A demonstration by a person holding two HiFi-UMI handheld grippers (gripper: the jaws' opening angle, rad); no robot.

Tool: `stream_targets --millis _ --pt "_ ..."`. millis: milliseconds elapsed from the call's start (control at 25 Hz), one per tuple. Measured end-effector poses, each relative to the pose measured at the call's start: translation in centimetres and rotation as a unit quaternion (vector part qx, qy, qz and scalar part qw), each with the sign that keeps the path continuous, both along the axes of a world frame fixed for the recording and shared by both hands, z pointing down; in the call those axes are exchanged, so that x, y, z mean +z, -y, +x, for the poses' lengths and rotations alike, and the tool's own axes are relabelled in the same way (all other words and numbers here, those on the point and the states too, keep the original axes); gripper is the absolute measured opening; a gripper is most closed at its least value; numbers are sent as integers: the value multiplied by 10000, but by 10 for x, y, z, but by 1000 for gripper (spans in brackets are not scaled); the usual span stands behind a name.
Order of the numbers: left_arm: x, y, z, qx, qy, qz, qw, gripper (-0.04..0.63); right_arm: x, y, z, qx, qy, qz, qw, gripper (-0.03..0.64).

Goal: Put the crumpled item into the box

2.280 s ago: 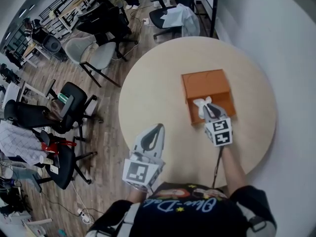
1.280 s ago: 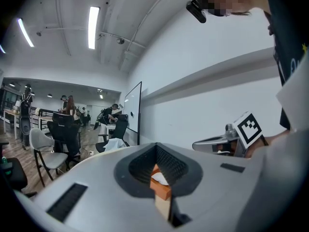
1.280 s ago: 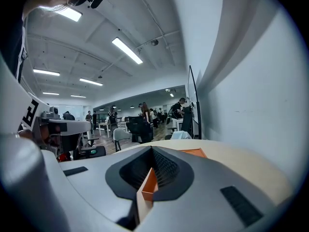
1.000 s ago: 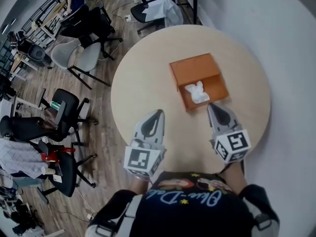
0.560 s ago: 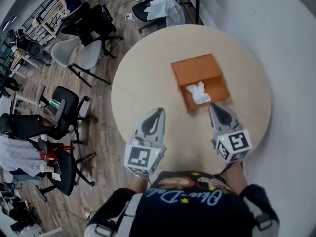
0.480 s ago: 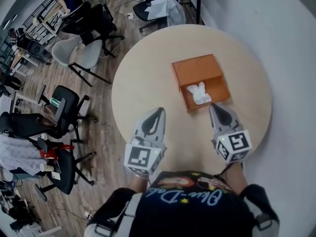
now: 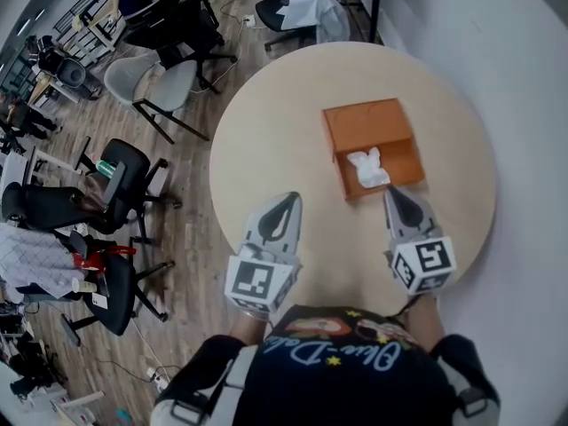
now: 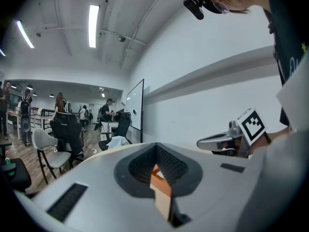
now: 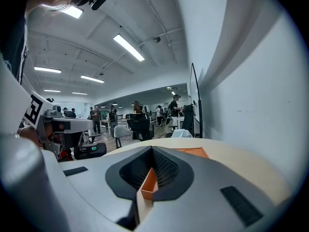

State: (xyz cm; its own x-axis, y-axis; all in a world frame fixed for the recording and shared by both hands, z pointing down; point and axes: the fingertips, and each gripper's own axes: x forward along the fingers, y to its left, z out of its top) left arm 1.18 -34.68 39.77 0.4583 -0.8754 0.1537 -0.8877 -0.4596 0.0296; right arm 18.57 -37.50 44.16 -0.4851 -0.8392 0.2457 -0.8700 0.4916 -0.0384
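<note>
A crumpled white paper wad (image 7: 366,168) lies inside the open orange cardboard box (image 7: 366,124), in its tray, with the flat lid folded back on the far side. The box sits right of centre on a round pale wooden table (image 7: 266,140). The right gripper (image 7: 391,193) hangs over the table with its tip just beside the box's near edge; its jaws are closed together and hold nothing. The left gripper (image 7: 286,201) is well apart from the box, over the table's near left part, jaws likewise together and empty. Past the table's left and far edges, on a wooden floor, stand a grey office chair (image 7: 164,82), a black office chair (image 7: 124,176) and a chair draped with white cloth (image 7: 311,11)
</note>
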Motion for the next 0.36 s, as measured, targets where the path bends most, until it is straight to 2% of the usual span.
stream_targets --millis 360 --pt "2 -5 -4 -91 -9 -31 10000 -8 2 1 2 42 33 -34 10000 -2"
